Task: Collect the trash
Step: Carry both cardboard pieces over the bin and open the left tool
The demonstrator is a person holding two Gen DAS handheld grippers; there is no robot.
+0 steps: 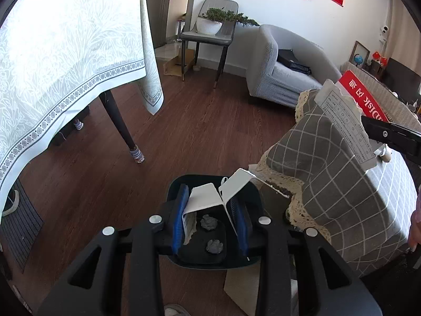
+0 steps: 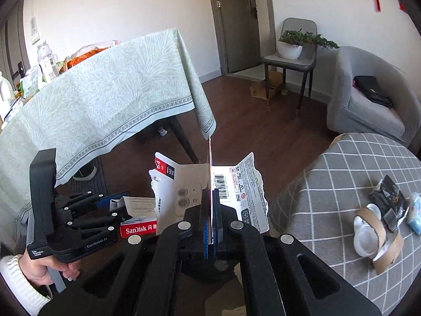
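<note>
**A:** ok so what's each hand doing right now?

**B:** The left gripper (image 1: 210,218) has its blue pads (image 1: 178,221) spread a bit, with a folded piece of white card (image 1: 210,197) wedged between them. It's hanging right over a black bin (image 1: 252,197) on the wooden floor (image 1: 184,131), and there are two grey crumpled wads (image 1: 208,222) already lying in the bottom of that bin.

**A:** and the right one?

**B:** The right gripper (image 2: 210,223) is pressed together on a torn SanDisk card package (image 2: 236,192), pinching it edge-on so the sheet stands upright between the pads. From the right wrist view you can see the left gripper (image 2: 110,210) off to its left, holding its own red-and-white scrap of the same packaging (image 2: 138,227).

**A:** where's the rest of the trash?

**B:** On the low counter with the grey checked cloth (image 2: 342,171). Near its right edge there's a white lid with a brown cardboard sleeve (image 2: 373,233), a black crumpled wrapper (image 2: 392,202) touching it, and a light blue packet (image 2: 415,214) just beside that, partly cut off by the frame.

**A:** anything else around?

**B:** A big table under a pale green patterned cloth (image 1: 65,65), a grey chair with a potted plant (image 1: 210,23) on the seat, and a grey armchair (image 1: 279,65).
</note>
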